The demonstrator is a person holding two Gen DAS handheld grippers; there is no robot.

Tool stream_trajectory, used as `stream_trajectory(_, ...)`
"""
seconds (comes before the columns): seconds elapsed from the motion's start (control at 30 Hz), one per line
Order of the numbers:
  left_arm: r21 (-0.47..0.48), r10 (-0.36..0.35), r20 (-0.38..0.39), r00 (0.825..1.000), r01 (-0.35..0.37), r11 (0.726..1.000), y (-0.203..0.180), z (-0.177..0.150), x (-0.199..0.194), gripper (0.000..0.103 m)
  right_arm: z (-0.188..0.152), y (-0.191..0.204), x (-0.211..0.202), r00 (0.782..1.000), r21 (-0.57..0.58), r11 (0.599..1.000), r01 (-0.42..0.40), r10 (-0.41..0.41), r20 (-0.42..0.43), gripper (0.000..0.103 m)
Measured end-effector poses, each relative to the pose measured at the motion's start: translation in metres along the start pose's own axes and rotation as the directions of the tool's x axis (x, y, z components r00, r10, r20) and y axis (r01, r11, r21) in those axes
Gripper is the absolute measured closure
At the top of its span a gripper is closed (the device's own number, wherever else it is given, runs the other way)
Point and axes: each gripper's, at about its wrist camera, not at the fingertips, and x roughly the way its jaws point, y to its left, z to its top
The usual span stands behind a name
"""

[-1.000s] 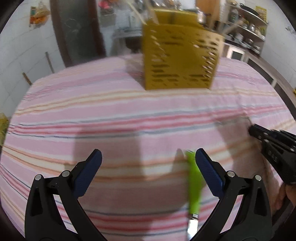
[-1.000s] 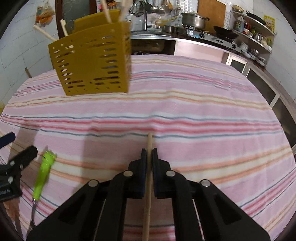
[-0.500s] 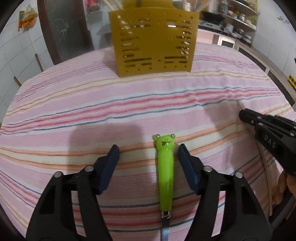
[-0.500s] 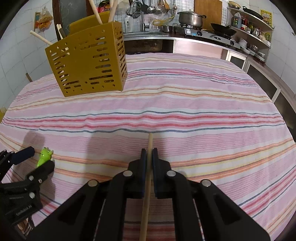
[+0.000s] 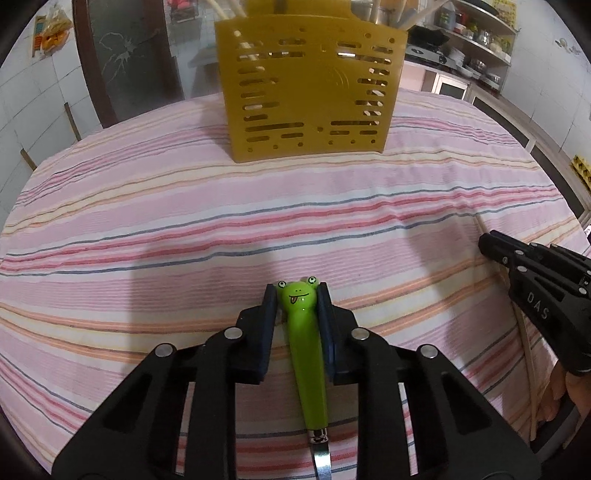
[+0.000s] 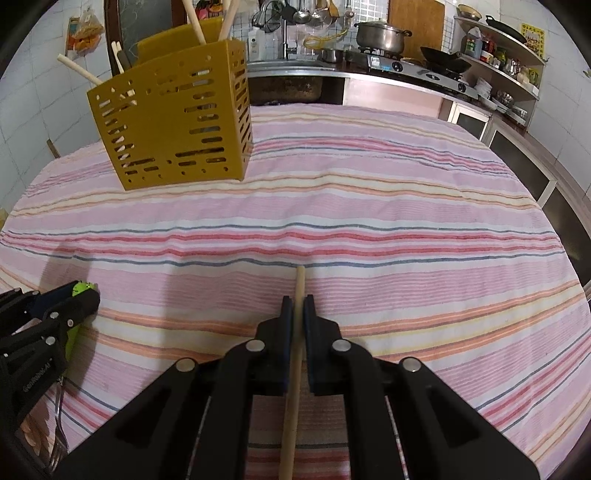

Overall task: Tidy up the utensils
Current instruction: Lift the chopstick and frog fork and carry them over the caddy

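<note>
On striped cloth, yellow slotted caddy, wooden utensils inside

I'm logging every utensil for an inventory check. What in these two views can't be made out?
- Frog-handled utensil: left wrist view, its metal working end is cut off by the bottom edge; in the right wrist view the left gripper, jaws closing around the handle, covers most of it.
- Wooden stick: right wrist view, its lower end runs off the frame behind the right gripper.
- Yellow holder: both views, its walls hide what the sticks inside are.
</note>
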Motion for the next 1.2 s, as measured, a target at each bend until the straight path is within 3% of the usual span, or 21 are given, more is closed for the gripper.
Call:
stream_trajectory(0.23,-0.031,0.042,0.092,0.995,-0.039,0.999,0.011,0.000,-0.021,0.082,0.000,0.003,-0.029,0.993,0.019,0.999,-0.028,0.025,0.117,0.097)
stream_trajectory(0.4,-0.056,0.093,0.195,0.976,-0.083,0.995,0.018,0.002,-0.045,0.082,0.002,0.008,-0.051,0.974,0.020,0.997,-0.071,0.065,0.218,0.097)
stream_trajectory(0.57,-0.074,0.112,0.276,0.955,-0.095,0.993,0.026,0.001,-0.067,0.082,0.003,0.009,-0.073,0.941,0.027,0.993,-0.114,0.099,0.322,0.097)
stream_trajectory(0.9,-0.107,0.137,0.437,0.889,-0.100,0.989,0.035,-0.003,-0.117,0.082,0.003,0.009,-0.107,0.867,0.033,0.988,-0.150,0.116,0.484,0.097)
stream_trajectory(1.2,-0.111,0.145,0.473,0.869,-0.105,0.988,0.035,-0.007,-0.132,0.082,0.001,0.015,-0.119,0.831,0.011,0.990,-0.142,0.113,0.545,0.097)
